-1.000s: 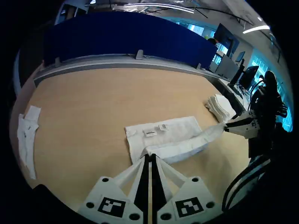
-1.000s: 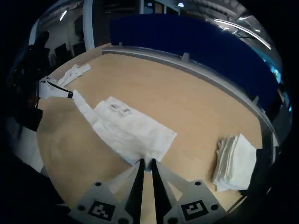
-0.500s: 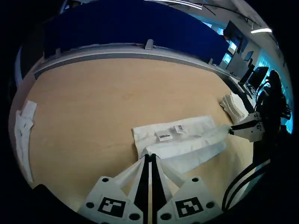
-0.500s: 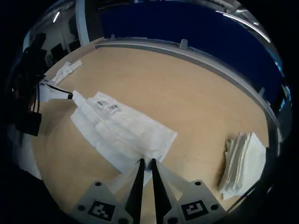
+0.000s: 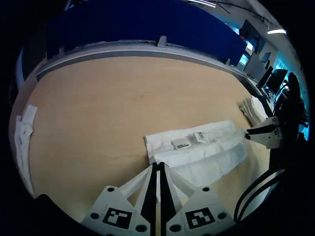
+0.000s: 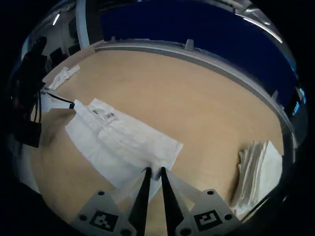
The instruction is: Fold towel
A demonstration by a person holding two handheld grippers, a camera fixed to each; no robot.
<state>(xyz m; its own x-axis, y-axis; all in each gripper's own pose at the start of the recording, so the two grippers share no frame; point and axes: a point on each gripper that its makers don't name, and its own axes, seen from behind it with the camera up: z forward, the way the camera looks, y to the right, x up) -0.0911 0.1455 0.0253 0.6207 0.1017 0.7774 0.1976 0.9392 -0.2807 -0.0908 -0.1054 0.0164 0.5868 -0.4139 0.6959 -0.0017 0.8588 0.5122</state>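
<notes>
White rectangular cloth towel (image 5: 197,147) on light wooden table (image 5: 98,102); white folded-cloth stack (image 5: 254,110) at its two o'clock, blue partition panel (image 5: 138,23) at twelve.

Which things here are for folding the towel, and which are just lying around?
For the job: towel; left claw and right claw, each pinching a towel corner.
Just lying about: folded stack; crumpled cloth; blue divider.
</notes>
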